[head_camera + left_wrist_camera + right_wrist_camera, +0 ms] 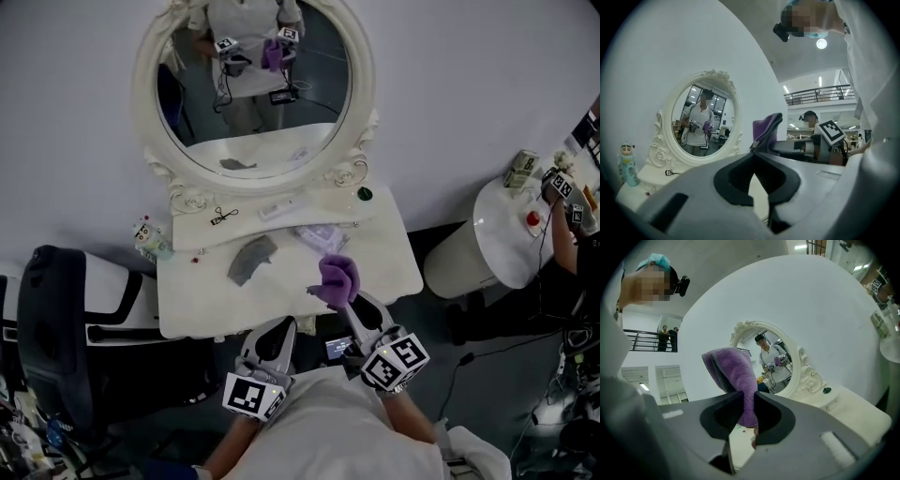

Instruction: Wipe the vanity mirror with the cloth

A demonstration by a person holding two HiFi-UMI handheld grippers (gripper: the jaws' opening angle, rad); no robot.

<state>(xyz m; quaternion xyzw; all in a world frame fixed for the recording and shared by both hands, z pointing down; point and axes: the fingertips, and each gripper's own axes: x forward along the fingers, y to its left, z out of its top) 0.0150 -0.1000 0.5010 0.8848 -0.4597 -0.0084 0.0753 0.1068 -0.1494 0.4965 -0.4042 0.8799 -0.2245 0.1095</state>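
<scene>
- Your right gripper (pixel 350 302) (pixel 746 398) is clamping the purple cloth (pixel 337 278) (pixel 735 373). Its jaws are pressing together on the cloth's lower fold, and the rest is bunching up above and beyond the tips.
- You are holding that gripper over the near edge of the vanity table (pixel 386 267), with the cloth on the side facing the mirror.
- The vanity mirror (pixel 309 103) (pixel 774 363) is standing ahead of the right gripper, slightly to the right in its own view. It is well apart from the cloth, so the cloth is not touching the glass.
- Your left gripper (pixel 284 326) (pixel 754 157) is carrying nothing, and its jaws are meeting at the tips.
- It is hanging just to the left of the right gripper and drawn back a little nearer your body.
- Seen from the left gripper, the mirror (pixel 704 123) is standing ahead and to the left, while the purple cloth (pixel 766 129) is rising just right of its tips.
- A grey cloth (pixel 251 258) is lying flat on the table ahead of the left gripper, apart from the purple one.
- A small figurine bottle (pixel 627 165) is standing far to the left of the left gripper, at the table's corner.
- The glass is reflecting you holding both grippers, with purple showing in one.
</scene>
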